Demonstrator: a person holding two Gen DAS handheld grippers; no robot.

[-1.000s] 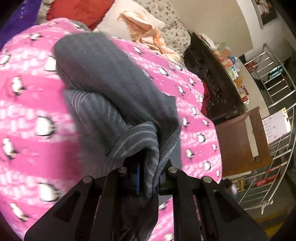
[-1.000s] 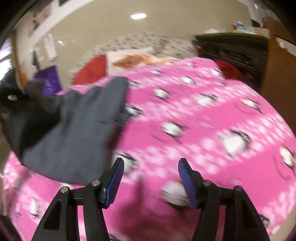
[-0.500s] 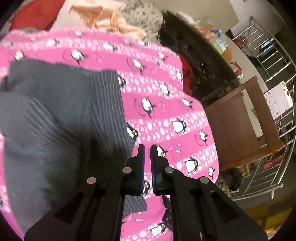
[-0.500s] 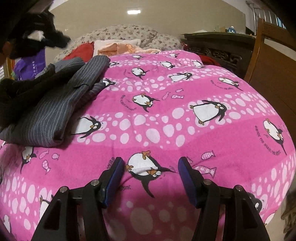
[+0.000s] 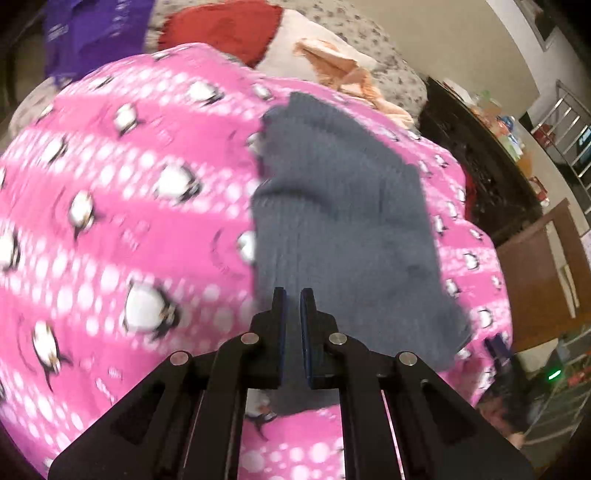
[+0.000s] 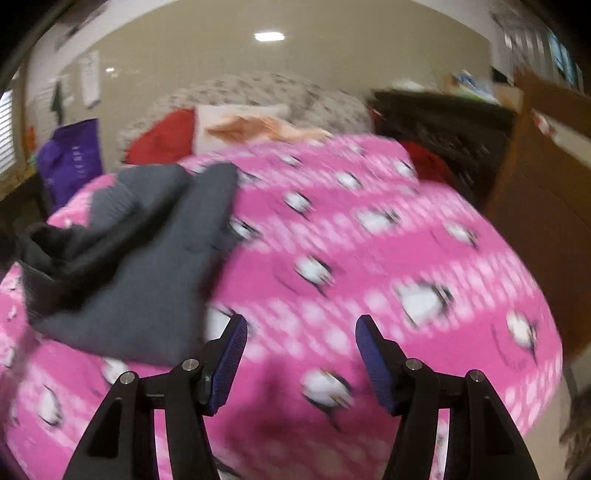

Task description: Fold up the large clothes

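A grey striped garment [image 5: 343, 229] lies folded on the pink penguin blanket [image 5: 129, 221]. My left gripper [image 5: 291, 299] hovers over its near edge with the jaws nearly together and nothing between them. In the right wrist view the garment [image 6: 147, 266] lies bunched at the left of the blanket [image 6: 369, 258]. My right gripper [image 6: 301, 332] is open and empty above the blanket, just right of the garment's near corner. Both views are blurred by motion.
Pillows and a red cushion [image 5: 221, 26] lie at the bed's far end, with a purple bag [image 6: 70, 158] beside. A dark wooden cabinet [image 5: 480, 155] and a brown chair [image 5: 535, 277] stand to the right of the bed.
My left gripper let go of the garment a second ago and has pulled back and swung left. The right gripper has lifted and tilted away from the blanket, still open.
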